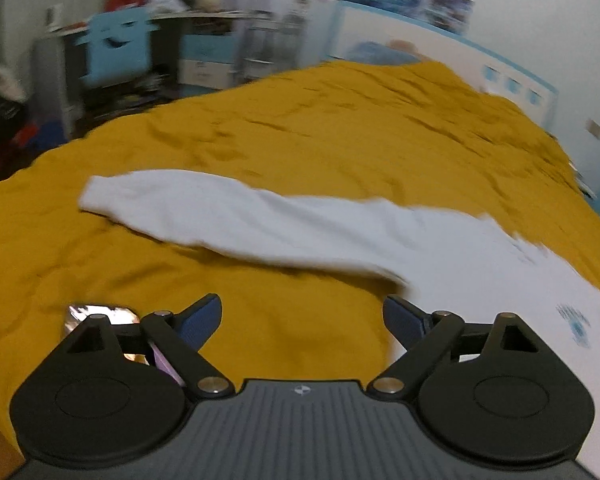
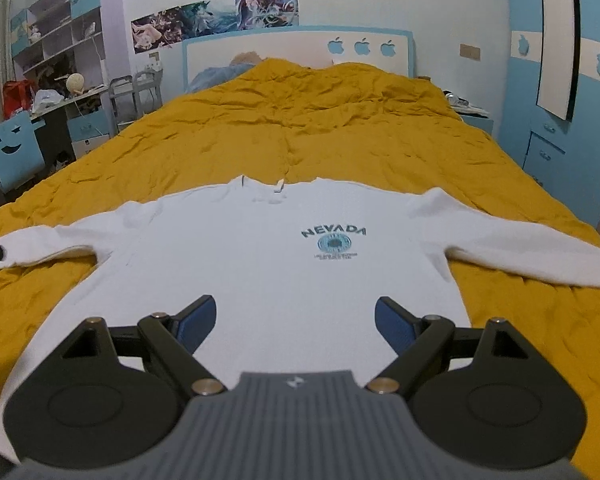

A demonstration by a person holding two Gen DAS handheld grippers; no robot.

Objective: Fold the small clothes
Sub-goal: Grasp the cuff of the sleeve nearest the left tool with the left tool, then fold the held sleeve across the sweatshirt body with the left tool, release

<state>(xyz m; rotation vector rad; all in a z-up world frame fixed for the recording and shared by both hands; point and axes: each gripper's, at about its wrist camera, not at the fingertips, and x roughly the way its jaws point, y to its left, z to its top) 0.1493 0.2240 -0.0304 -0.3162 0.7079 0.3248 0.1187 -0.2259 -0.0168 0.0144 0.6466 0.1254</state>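
Note:
A white long-sleeved shirt [image 2: 260, 264] with a blue "NEVADA" print [image 2: 334, 240] lies spread flat, front up, on the mustard bedspread [image 2: 340, 128], both sleeves stretched out sideways. My right gripper [image 2: 296, 322] is open and empty, above the shirt's lower body. In the left wrist view the shirt's left sleeve [image 1: 228, 216] runs across the bedspread [image 1: 300, 128], cuff to the left. My left gripper [image 1: 302, 320] is open and empty, above bare bedspread just in front of that sleeve. The left wrist view is blurred.
A headboard [image 2: 300, 46] with blue apple shapes stands at the far end. A desk, shelves and a blue chair [image 2: 14, 148] line the left side. A blue wardrobe [image 2: 560, 92] stands on the right. A shiny object [image 1: 100, 314] lies by my left finger.

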